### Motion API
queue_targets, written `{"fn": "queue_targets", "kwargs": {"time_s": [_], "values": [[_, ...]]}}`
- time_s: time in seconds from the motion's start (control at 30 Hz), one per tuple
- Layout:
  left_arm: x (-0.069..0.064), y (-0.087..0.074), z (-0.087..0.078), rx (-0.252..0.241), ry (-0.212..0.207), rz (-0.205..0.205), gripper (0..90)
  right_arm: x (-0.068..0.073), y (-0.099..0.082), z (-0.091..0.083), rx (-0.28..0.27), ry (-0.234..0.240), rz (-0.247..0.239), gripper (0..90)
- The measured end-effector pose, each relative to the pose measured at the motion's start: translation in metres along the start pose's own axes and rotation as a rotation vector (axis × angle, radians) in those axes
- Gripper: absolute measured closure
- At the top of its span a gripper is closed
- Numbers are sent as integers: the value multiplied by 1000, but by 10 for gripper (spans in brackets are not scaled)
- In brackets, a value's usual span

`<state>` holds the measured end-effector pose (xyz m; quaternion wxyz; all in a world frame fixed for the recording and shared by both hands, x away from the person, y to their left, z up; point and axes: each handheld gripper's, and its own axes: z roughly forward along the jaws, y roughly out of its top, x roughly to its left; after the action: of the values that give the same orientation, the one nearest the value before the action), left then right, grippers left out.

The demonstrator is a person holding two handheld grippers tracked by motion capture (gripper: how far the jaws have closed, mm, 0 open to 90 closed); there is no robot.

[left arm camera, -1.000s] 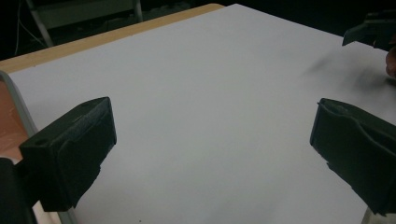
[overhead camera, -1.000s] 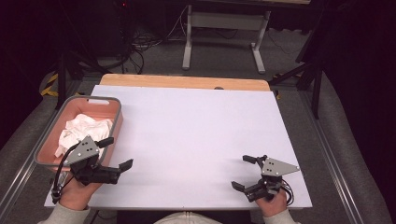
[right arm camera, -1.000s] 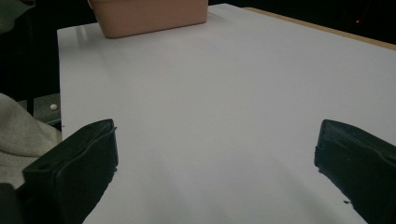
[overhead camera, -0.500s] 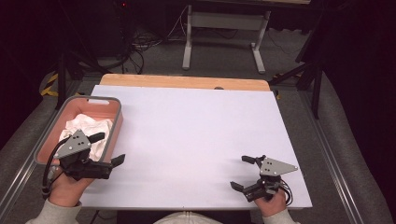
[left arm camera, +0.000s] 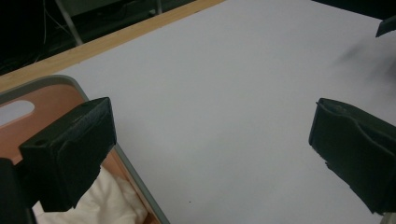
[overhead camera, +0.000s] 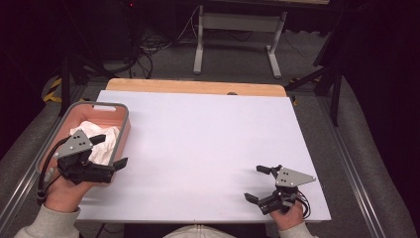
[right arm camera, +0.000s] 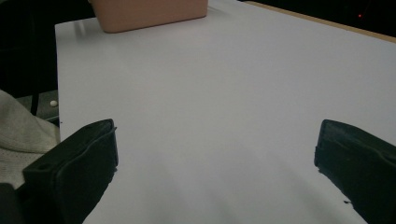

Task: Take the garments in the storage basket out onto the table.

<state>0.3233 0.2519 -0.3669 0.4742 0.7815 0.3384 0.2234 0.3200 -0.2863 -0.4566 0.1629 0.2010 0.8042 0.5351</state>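
From the high view, the left gripper (overhead camera: 110, 151) hangs over the near right corner of the pink bin (overhead camera: 124, 119), where the white cloth (overhead camera: 101, 144) lies bunched; to grab well, dip both jaws inside the rim before closing. The right gripper (overhead camera: 257, 184) rests well apart from the bin, wide open and empty.

In the left gripper view, the jaws stand wide apart, holding nothing, one above the cloth (left arm camera: 112, 200), the other outside the bin wall (left arm camera: 135, 179).

In the right gripper view, the gaping jaws touch nothing; the bin (right arm camera: 149, 14) sits far off.

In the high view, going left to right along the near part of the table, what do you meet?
Pink bin holding white cloth → left claw, open at the bin's near right corner → bare white tabletop → right claw, open.
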Motion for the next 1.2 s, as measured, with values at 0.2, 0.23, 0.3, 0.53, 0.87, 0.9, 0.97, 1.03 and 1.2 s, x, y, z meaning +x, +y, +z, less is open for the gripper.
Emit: {"fn": "queue_targets", "kwargs": {"time_s": [0.2, 0.23, 0.3, 0.53, 0.87, 0.9, 0.97, 1.03, 1.2], "values": [[7, 4, -1, 38, 31, 15, 15, 0, 0, 0, 2, -1, -1, 2], [7, 4, -1, 38, 31, 15, 15, 0, 0, 0, 2, -2, -1, 2], [11, 5, -1, 43, 35, 15, 15, 0, 0, 0, 2, -2, -2, 2], [22, 6, -3, 61, 52, -5, 15, 0, 0, 0, 4, -3, -3, 2], [35, 6, -1, 95, 77, -18, 20, 0, 0, 0, 6, -2, -3, 2], [37, 6, -1, 100, 81, -19, 21, 0, 0, 0, 7, -2, -3, 2], [41, 6, 0, 101, 86, -22, 23, 0, 0, 1, 8, -3, -3, 2], [43, 6, 0, 103, 90, -24, 25, 0, 0, 1, 9, -2, -3, 2], [50, 7, 1, 113, 105, -31, 26, 0, 0, 1, 11, -1, -1, 2]]}}
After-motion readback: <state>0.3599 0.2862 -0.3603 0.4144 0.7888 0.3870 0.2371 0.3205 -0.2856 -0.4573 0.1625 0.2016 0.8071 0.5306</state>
